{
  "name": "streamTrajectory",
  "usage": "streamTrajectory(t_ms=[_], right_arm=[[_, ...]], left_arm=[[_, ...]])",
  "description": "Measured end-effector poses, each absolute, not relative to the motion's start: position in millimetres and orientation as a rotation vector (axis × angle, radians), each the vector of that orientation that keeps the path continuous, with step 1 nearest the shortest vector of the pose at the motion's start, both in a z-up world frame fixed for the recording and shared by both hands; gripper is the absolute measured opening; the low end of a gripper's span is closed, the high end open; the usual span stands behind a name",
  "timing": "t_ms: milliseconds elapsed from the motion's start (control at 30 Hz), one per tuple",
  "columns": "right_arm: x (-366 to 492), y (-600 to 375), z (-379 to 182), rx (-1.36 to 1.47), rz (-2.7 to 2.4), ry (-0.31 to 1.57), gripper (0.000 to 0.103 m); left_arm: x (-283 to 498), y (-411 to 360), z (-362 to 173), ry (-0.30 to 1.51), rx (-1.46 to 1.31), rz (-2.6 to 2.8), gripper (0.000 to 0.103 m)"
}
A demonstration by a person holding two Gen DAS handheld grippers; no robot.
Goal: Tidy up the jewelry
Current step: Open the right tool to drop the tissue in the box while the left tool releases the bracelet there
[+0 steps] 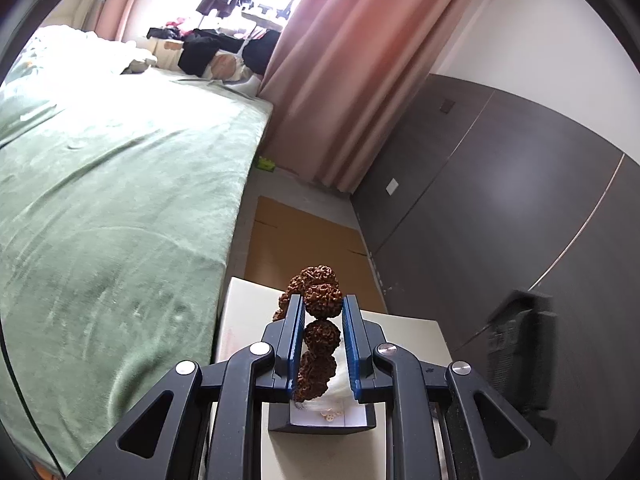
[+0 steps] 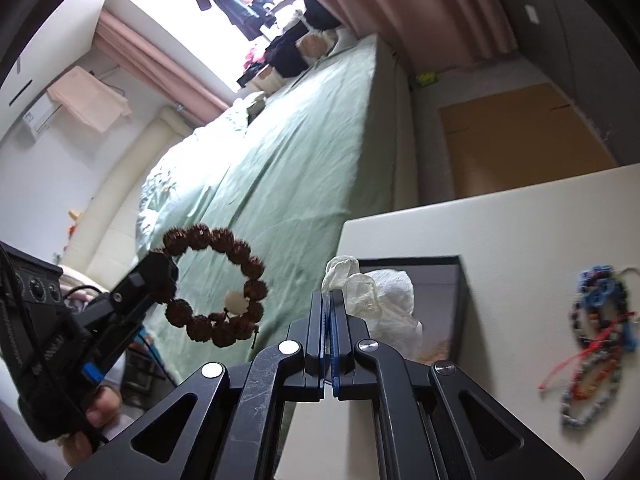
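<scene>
Nearest the lens, black angular linkage arms with round silver pivots, ending in blue ribbed pads. Left gripper (image 1: 322, 304) pinching a brown bead bracelet (image 1: 320, 300) between those pads: knobbly, deeply wrinkled seed beads, roughly spherical, strung in a loop, with one smooth pale bead (image 2: 236, 300) among them. Seen from the right wrist view, held aloft in the left gripper (image 2: 162, 276) as a full ring (image 2: 216, 284) in front of the green bedspread (image 2: 288, 168), clear of the cream tabletop (image 2: 500, 232). Right gripper (image 2: 329, 300) with jaws pressed almost together on a twisted end of a crinkled, translucent white plastic bag (image 2: 384, 300); bag slumped into a shallow black tray (image 2: 464, 300) with a smooth grey floor, set on the tabletop. Far right on the same surface, blurred, a tangle of other bracelets (image 2: 598, 340): blue knotted cord, small coloured beads, loose red thread. Beyond the table, a flat sheet of brown cardboard (image 2: 516, 136) on the floor and softly pleated pink curtains (image 1: 352, 64). Fingertips of a hand (image 2: 102, 404) around the left gripper's handle.
</scene>
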State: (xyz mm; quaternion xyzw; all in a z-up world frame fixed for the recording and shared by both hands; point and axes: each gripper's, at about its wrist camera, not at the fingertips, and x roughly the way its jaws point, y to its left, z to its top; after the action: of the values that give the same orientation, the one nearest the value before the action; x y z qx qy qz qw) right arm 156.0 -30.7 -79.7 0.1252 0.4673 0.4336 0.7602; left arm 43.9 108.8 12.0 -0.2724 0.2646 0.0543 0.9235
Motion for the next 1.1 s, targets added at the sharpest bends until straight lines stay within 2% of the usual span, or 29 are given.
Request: streamTrajectory(t_ms=[67,100,300,633,900,1033,1100], right_arm=[[160.3,-21.9,-94.4,0.248,0.945,1.085,0.025],[162.3,-22.0,-98.5,0.246,0.934,1.105,0.039],[169.6,-60.8,-96.4,0.299,0.849,1.071,0.051],[181.6,-148.0,-85.0,0.401,0.698,1.027,0.055],[190.5,-168.4,-83.2,0.455,0.653,1.034,0.055],[188.8,-170.3,-80.6,0.449,0.645,1.031,0.055],[187.4,-175.4,-79.0,0.451,0.642,1.027,0.055]], left_arm=[[46.3,106.9,10.7,0.551,-0.555,0.105,0.019],[48.2,105.5,9.9,0.556,-0.552,0.099,0.019],[60.4,94.6,5.0,0.582,-0.546,0.060,0.019],[85.1,58.8,-13.8,0.658,-0.538,-0.024,0.019],[105.6,57.1,-48.4,0.844,-0.503,0.159,0.022],[95.6,61.9,-42.9,0.801,-0.514,0.176,0.050],[90.6,58.9,-37.3,0.780,-0.508,0.171,0.053]])
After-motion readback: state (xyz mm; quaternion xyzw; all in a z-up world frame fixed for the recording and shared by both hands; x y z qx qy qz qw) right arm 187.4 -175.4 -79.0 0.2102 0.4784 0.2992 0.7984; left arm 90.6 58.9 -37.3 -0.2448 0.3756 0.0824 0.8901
